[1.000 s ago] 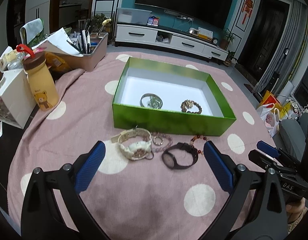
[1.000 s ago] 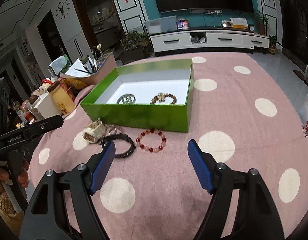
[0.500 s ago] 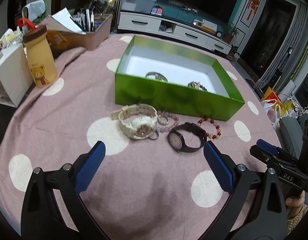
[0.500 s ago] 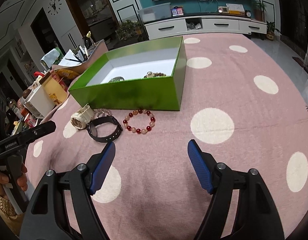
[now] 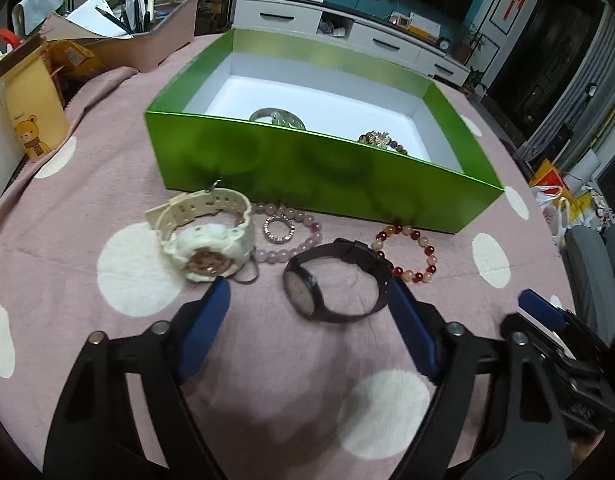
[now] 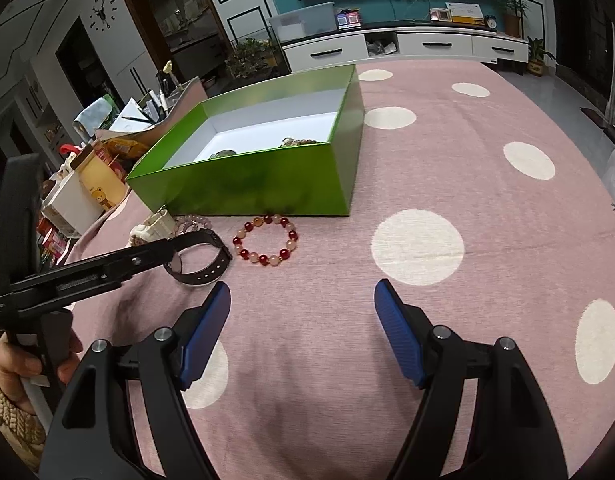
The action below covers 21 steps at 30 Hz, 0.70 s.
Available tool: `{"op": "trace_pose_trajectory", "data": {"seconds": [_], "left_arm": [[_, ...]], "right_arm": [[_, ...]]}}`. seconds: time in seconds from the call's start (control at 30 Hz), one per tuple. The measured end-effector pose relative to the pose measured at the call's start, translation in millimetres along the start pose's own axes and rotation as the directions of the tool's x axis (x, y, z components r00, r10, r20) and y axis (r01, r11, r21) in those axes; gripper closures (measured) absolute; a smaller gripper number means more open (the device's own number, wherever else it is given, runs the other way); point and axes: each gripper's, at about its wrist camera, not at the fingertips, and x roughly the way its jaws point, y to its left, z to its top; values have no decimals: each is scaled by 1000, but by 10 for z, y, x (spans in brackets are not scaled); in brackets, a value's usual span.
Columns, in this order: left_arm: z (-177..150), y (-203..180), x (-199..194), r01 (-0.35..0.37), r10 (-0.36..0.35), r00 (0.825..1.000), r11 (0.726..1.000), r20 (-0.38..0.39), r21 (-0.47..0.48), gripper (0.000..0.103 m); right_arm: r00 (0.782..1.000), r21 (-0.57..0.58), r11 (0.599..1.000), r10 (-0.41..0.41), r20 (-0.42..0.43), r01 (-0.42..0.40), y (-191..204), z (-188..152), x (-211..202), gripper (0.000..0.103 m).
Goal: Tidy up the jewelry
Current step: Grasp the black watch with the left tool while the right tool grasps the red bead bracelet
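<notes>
A green box (image 5: 307, 168) stands open on the pink dotted tablecloth, with a green bangle (image 5: 277, 117) and a brown bead bracelet (image 5: 381, 140) inside. In front of it lie a cream watch (image 5: 205, 240), a pale pink bead bracelet (image 5: 295, 216) around a small ring (image 5: 278, 230), a black watch (image 5: 335, 276) and a red bead bracelet (image 5: 411, 256). My left gripper (image 5: 307, 292) hangs low over the black watch, its jaws closing with the watch between them, pads not pressing. My right gripper (image 6: 302, 288) is open over bare cloth, short of the red bead bracelet (image 6: 265, 240).
A yellow bear bottle (image 5: 31, 112), a white box and a pen organiser (image 5: 147, 40) crowd the table's far left. A hand holds the left gripper's handle (image 6: 31, 292) at the left of the right wrist view. Bags lie on the floor at right.
The left gripper has dropped and moved forward to the black watch, and its jaws have narrowed. The right gripper sank slightly towards the cloth and stays as wide.
</notes>
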Motion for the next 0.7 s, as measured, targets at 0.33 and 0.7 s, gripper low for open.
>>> {"op": "trace_pose_trajectory", "data": {"seconds": [0.33, 0.7], "left_arm": [[68, -10, 235, -99, 99, 995, 995, -29, 11, 70], [67, 54, 217, -86, 86, 996, 996, -17, 32, 94]], "right_arm": [[1000, 30, 1000, 6, 10, -6, -126, -14, -18, 28], [1000, 35, 999, 6, 4, -6, -144, -9, 10, 28]]}}
